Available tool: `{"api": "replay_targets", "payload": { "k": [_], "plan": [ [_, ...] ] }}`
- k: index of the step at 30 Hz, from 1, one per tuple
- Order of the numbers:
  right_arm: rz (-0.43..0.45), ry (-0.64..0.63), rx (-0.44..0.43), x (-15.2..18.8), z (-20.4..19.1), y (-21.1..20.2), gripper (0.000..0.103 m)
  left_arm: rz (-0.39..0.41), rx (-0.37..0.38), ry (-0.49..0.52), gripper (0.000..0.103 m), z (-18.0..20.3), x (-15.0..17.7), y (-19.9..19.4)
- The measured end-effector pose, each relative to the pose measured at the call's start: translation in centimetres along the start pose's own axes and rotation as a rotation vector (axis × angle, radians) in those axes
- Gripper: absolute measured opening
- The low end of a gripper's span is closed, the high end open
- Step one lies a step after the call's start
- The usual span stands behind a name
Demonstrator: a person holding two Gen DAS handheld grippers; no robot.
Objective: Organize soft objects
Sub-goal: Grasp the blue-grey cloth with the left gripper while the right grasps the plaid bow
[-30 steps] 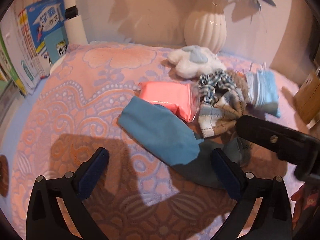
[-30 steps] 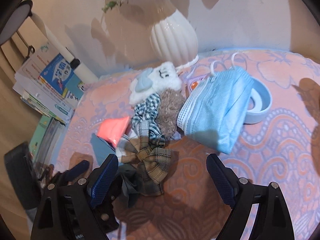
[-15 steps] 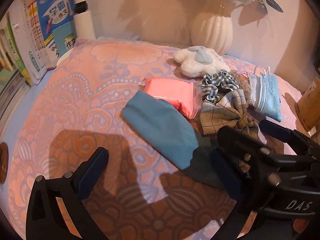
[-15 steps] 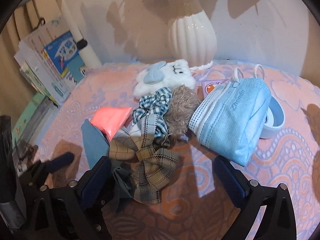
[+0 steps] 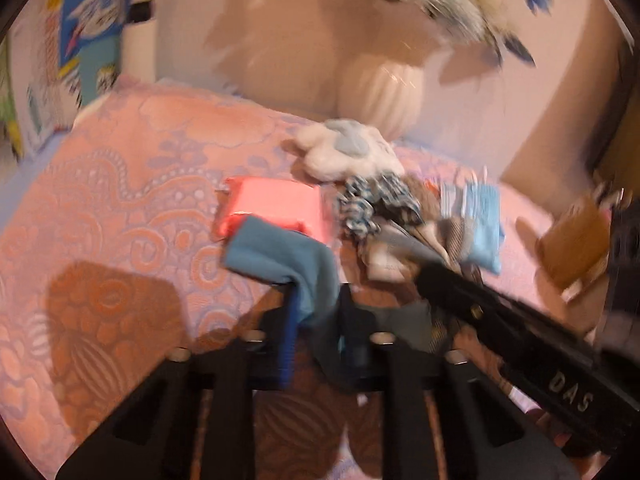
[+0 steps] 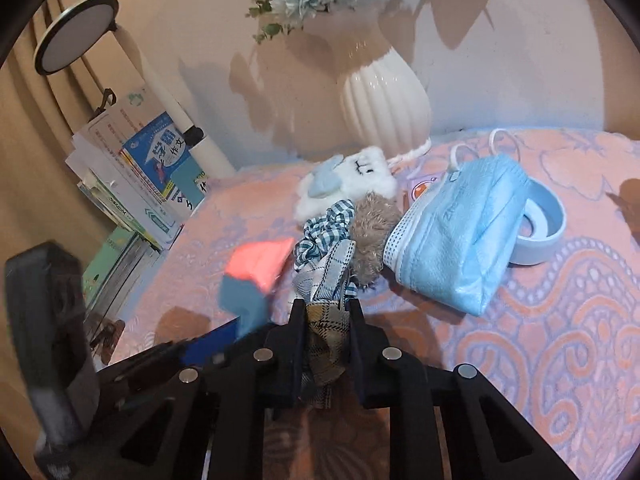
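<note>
- Both grippers have snapped in from wide apart: the left gripper [image 5: 318,320] is closing on the soft blue cloth [image 5: 280,256], the right gripper [image 6: 326,320] on the checked bow [image 6: 326,336].
- Both tilt down over the bumpy pink blanket [image 6: 560,320].
- The left view is blurry; the bow's lower part hides between the fingers.

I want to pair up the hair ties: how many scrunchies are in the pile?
2. A blue checked scrunchie lies below the white plush toy, and a fuzzy brown scrunchie sits beside it, against the face mask. More may be hidden underneath.
</note>
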State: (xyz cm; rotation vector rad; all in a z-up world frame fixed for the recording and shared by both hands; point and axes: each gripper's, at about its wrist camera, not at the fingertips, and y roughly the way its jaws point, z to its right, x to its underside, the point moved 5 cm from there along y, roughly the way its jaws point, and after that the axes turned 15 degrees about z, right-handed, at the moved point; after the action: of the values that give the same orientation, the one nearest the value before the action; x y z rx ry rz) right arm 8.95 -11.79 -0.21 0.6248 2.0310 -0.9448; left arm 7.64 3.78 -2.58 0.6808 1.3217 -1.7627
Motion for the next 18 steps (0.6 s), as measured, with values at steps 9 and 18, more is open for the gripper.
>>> {"api": "replay_targets", "payload": {
  "k": [9,18],
  "plan": [
    [0.121,0.122,-0.042,-1.2,1.5,-1.9,0.019,0.101,0.036,-0.018,0.009,0.5,-0.2,-2.8],
    [0.152,0.273,-0.083,-1.7,3.4,-2.5,0.019,0.091,-0.010,-0.019,0.009,-0.2,-0.2,-2.9]
  ]
}}
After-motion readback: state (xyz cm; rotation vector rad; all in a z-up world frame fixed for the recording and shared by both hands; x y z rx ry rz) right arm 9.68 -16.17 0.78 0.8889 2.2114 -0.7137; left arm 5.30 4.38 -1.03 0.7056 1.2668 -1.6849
